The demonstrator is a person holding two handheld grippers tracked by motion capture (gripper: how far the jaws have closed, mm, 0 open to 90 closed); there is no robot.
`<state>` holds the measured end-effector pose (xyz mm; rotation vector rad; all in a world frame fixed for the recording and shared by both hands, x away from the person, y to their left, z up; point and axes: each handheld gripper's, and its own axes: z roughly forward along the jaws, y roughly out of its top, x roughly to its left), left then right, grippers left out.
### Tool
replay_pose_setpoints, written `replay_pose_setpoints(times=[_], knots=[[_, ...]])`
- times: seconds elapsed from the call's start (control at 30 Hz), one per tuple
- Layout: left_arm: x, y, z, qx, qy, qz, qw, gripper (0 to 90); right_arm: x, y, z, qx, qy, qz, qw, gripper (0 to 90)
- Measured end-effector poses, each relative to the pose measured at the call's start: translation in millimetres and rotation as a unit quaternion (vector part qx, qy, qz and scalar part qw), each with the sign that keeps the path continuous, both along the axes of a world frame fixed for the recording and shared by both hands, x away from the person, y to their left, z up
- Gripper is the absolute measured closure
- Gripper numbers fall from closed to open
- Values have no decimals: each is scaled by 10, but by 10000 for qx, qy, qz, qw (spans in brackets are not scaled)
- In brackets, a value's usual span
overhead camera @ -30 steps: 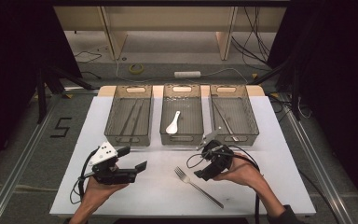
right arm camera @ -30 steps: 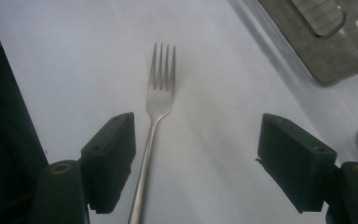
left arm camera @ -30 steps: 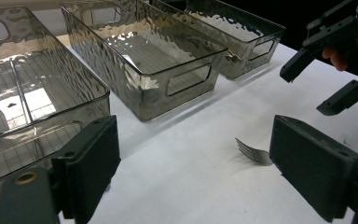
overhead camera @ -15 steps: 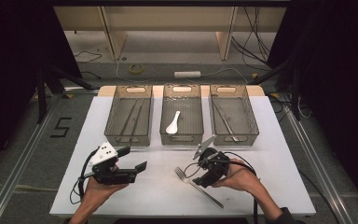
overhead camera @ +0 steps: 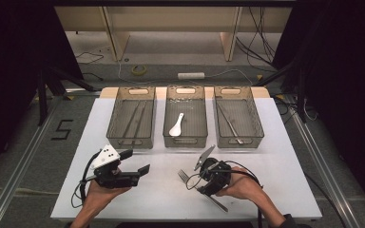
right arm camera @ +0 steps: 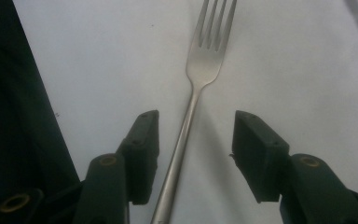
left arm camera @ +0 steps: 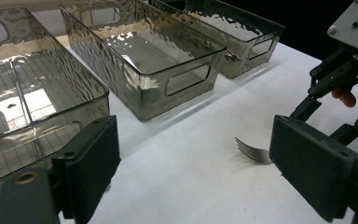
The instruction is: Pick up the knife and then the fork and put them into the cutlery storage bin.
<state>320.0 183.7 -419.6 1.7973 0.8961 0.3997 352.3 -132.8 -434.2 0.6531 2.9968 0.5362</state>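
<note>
- The fork [right arm camera: 193, 107] lies flat on the white bench [overhead camera: 290, 156]; in the high view the right hand [overhead camera: 240, 185] hides the middle of its handle, and the right gripper view cuts the handle off at the bottom edge.
- The right hand-held gripper [right arm camera: 193, 154] points down over the fork; its jaws straddle the handle without touching it, have just been closing and stand half-wide.
- The left hand-held gripper [overhead camera: 135, 164] lies level, jaws wide with nothing between them.
- Compared with a second ago, the right hand-held gripper has moved left and down onto the fork; the left looks unchanged.
- Three grey bins [overhead camera: 185, 118] stand behind.
</note>
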Motion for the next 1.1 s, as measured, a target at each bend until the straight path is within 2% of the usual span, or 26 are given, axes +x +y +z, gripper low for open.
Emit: replay_pose_setpoints(times=[0.47,0.73,1.1], knots=[[-1,1,1,5,-4,-3,10000,154,-2,37,-173,-217,94,95,9997,629],[-2,-3,0,-4,8,1,10000,155,-2,55,-217,-321,190,175,9991,698],[-2,-3,0,-2,7,1,10000,155,-10,70,-244,-408,104,225,9989,732]])
